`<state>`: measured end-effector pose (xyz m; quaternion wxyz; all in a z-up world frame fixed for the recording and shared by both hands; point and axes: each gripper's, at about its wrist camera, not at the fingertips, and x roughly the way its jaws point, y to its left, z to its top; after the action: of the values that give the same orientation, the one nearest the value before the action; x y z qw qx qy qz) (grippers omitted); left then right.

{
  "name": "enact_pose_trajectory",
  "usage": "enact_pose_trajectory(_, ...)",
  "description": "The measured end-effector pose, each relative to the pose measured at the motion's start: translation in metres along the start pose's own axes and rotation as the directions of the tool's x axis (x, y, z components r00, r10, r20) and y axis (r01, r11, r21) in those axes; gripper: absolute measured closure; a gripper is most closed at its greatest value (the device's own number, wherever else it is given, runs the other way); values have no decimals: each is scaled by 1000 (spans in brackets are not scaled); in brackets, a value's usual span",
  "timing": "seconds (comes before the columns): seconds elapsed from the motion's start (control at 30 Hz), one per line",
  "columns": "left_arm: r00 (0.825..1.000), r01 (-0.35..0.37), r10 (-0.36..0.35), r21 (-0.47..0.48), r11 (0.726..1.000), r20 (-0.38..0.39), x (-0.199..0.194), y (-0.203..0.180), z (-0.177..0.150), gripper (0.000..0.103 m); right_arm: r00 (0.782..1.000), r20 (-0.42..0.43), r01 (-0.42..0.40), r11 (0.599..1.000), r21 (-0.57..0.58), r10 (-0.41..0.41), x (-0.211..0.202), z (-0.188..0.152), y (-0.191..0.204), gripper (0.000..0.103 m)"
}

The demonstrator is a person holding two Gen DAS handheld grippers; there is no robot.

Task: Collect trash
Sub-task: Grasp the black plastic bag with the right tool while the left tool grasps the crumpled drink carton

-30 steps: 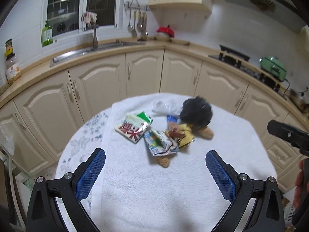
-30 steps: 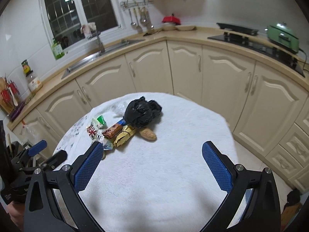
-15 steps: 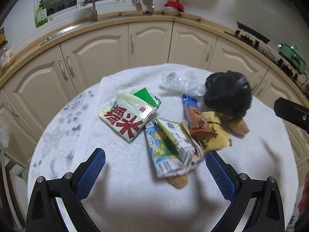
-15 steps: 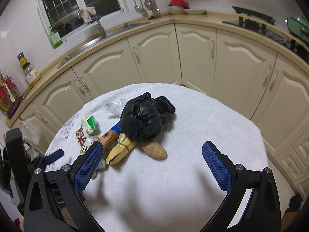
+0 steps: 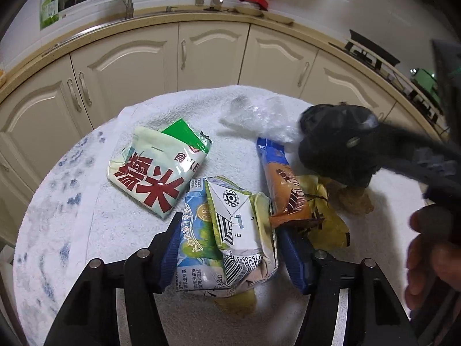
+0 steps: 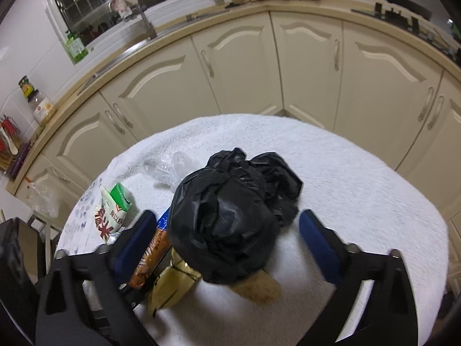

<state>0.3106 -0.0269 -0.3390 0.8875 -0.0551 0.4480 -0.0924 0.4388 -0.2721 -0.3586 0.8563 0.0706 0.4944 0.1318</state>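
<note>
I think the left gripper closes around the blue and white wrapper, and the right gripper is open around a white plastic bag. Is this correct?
Not quite. The bag between the right gripper fingers is black, not white, as the right wrist view shows. The rest holds: the left gripper brackets the blue and white wrapper, and the right gripper is open.
</note>
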Motion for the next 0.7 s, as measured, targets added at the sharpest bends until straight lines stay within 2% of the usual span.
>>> enact_pose_trajectory(0.03, 1000, 8, -8, -5, 1000, 0, 1, 1, 1, 46, 1000, -4, 0, 1000, -6, 0, 4, -1, 0, 15)
enact_pose_trajectory(0.1, 1000, 20, -20, -7, 1000, -2, 3, 6, 4, 46, 999, -16, -34, 999, 2, 34, 6, -4, -3, 28)
enact_pose_trajectory(0.13, 1000, 25, -25, -8, 1000, -2, 4, 8, 5, 46, 999, -21, -31, 1000, -6, 31, 6, -4, -3, 39)
enact_pose_trajectory(0.17, 1000, 26, -26, -7, 1000, -1, 2, 9, 4, 46, 1000, -20, -17, 1000, -19, 16, 6, -8, -3, 39)
enact_pose_trajectory(0.3, 999, 31, -31, -6, 999, 10, -1, 13, 4, 47, 999, 13, -43, 999, 0, 43, -5, -14, -10, 39)
enact_pose_trajectory(0.33, 999, 35, -35, -6, 999, 12, -6, 11, 0, 73, 999, 17, -46, 999, 0, 46, -7, -14, -10, 39)
enact_pose_trajectory(0.37, 999, 49, -49, -3, 999, 3, -9, 11, -2, 80, 998, 28, -52, 999, -1, 52, -12, -15, -11, 39)
enact_pose_trajectory(0.4, 999, 42, -42, 2, 999, 6, -9, 11, 0, 81, 998, 34, -53, 999, -3, 53, -15, -16, -10, 39)
enact_pose_trajectory(0.6, 999, 36, -36, -1, 999, 4, -20, 18, -13, 81, 996, 63, -58, 998, -18, 59, -39, -26, -7, 39)
enact_pose_trajectory(0.67, 999, 47, -47, -2, 999, -6, -22, 20, -14, 75, 996, 66, -57, 998, -19, 58, -46, -31, -6, 39)
enact_pose_trajectory(0.7, 999, 42, -42, -4, 999, -5, -25, 19, -17, 60, 996, 67, -56, 998, -20, 57, -47, -33, -5, 39)
